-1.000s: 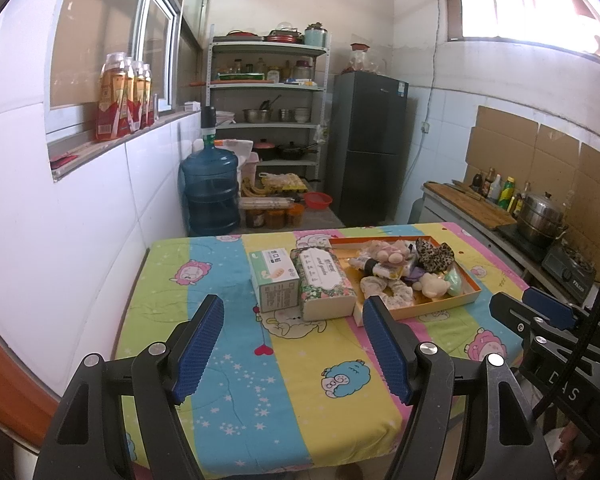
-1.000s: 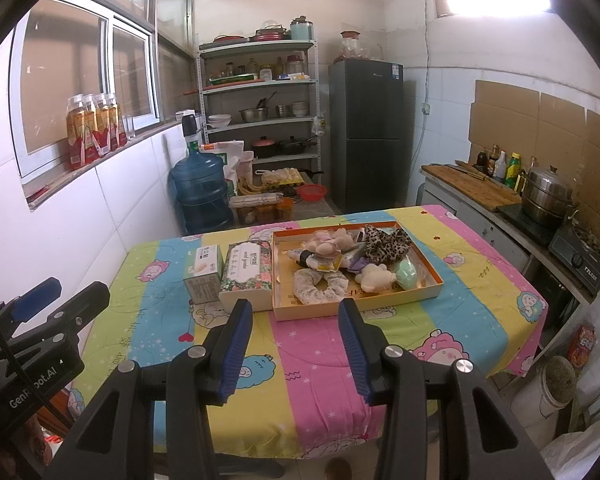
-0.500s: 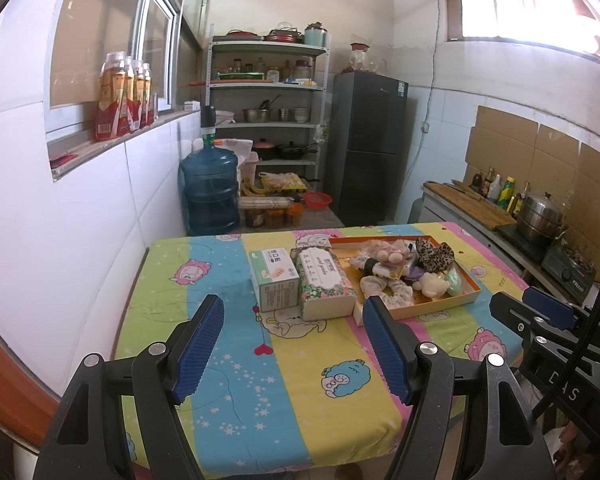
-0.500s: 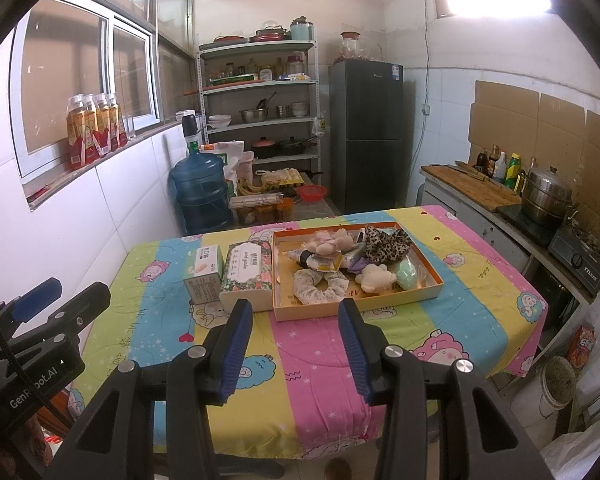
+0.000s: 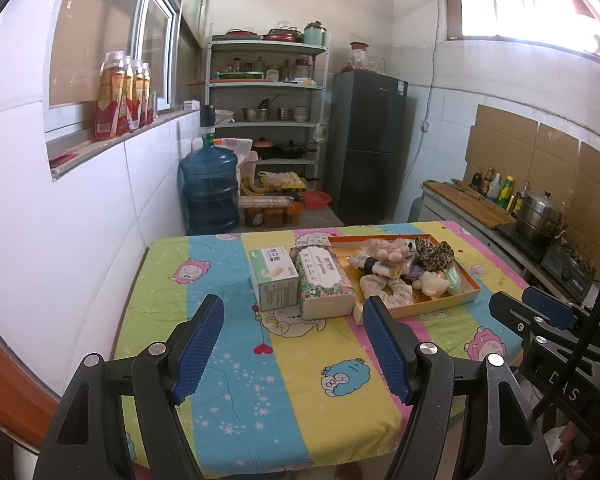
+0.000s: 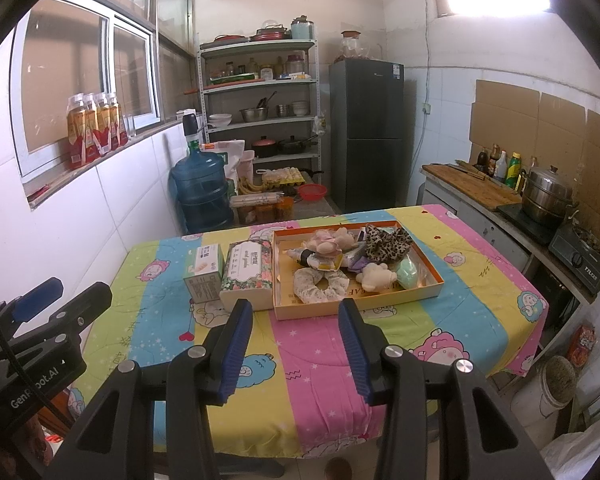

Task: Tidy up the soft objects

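- Soft toys (image 5: 396,268) sit piled in a shallow orange cardboard tray (image 5: 440,305) on the far right part of the table (image 5: 236,364), seen from the left wrist. There's a fuzzy leopard-print scrunchie (image 5: 434,254), a cream plush bear (image 5: 432,283) and a floral fabric scrunchie (image 5: 386,290) in the heap.
- Just left of the tray, touching it, is a floral tissue box (image 5: 324,284), and a green-white carton (image 5: 274,280) stands right against that.
- The left gripper (image 5: 294,354) hovers over the near edge of the striped cartoon tablecloth, its ribbed blue pads (image 5: 198,350) spread wide with nothing between them.
- Right wrist view: same tray (image 6: 360,306), rectangular with low walls, and the toys (image 6: 340,260) jumbled inside. Leopard scrunchie (image 6: 386,242) at the back, bear (image 6: 376,276) near a pale green smooth lump (image 6: 406,274), floral scrunchie (image 6: 320,284) at the front.
- Tissue box (image 6: 246,276) and carton (image 6: 204,274) sit left of it.
- The right gripper (image 6: 296,350) is parted too, holding nothing, well short of the tray.
- The left gripper (image 6: 48,320) shows at the left edge.
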Tool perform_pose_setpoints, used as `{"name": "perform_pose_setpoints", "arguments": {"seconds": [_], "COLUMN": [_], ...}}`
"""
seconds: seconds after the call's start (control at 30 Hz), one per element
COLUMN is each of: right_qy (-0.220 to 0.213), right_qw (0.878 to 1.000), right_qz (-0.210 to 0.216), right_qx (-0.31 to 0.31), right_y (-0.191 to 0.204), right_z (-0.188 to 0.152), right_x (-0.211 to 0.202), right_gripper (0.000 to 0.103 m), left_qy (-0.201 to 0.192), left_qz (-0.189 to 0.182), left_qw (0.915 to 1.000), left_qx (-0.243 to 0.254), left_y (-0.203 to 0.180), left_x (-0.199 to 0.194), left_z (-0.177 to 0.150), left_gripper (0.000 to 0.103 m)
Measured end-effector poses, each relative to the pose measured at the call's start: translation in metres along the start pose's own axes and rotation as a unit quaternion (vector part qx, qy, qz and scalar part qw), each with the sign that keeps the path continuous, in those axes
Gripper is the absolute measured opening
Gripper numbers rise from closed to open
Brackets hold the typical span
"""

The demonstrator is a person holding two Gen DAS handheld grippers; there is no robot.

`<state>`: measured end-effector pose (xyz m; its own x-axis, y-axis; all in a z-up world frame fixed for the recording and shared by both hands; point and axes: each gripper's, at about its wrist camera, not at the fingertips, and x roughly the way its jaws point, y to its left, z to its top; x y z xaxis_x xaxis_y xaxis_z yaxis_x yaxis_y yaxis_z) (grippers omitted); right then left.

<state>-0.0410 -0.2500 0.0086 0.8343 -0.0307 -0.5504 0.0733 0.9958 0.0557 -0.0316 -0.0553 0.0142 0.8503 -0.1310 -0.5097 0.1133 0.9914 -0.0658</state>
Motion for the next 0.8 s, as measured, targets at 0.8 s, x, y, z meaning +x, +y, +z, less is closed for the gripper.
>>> {"name": "perform_pose_setpoints", "arguments": {"seconds": [0.8], "right_qy": [0.001], "right_qw": [1.0], "right_qz": [0.0], "right_qx": [0.001], "right_y": [0.0002], "right_z": [0.0011], "right_x": [0.0001], "right_gripper": [0.045], "left_qy": [0.001], "left_qz": [0.001], "left_qw": [1.0], "left_qx": [0.0], "left_y": [-0.0001], "left_x": [0.0001], "left_z": [0.0004], "left_gripper": [0.074]}}
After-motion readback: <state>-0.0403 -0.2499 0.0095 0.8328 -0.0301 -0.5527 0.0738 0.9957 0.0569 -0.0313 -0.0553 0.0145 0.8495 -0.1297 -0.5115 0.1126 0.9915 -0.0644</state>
